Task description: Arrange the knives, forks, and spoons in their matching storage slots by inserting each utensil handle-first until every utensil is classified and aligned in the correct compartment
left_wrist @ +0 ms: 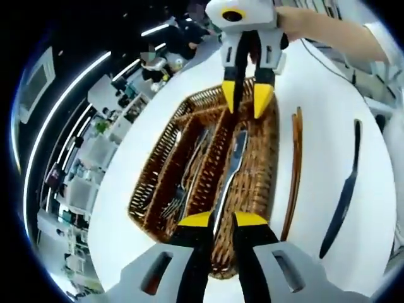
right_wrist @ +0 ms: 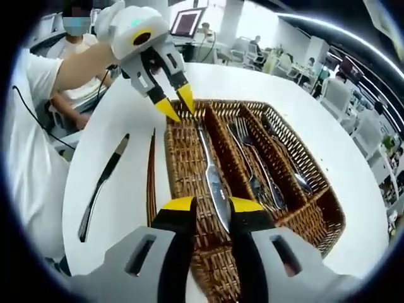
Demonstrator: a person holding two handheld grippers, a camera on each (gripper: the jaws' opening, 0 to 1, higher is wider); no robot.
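1. A wicker tray with three long slots sits on a white table. One knife lies in the slot nearest the loose items; forks fill the middle slot, and spoons the far one.
2. The left gripper sits at 6 o'clock in the left gripper view, its jaws a narrow gap apart over the knife's end. Whether they pinch it, cannot tell.
3. The right gripper sits at 6 o'clock in the right gripper view, jaws parted slightly over the same knife's other end. Contact unclear.
4. A second knife lies on the table outside the tray, at 3 o'clock in the left gripper view. A thin brown stick lies between it and the tray.
5. Step looks like settling the first knife straight in its slot.
6. Next move likely calls for freeing one gripper, reaching to the loose knife and sliding it handle-first beside the first.
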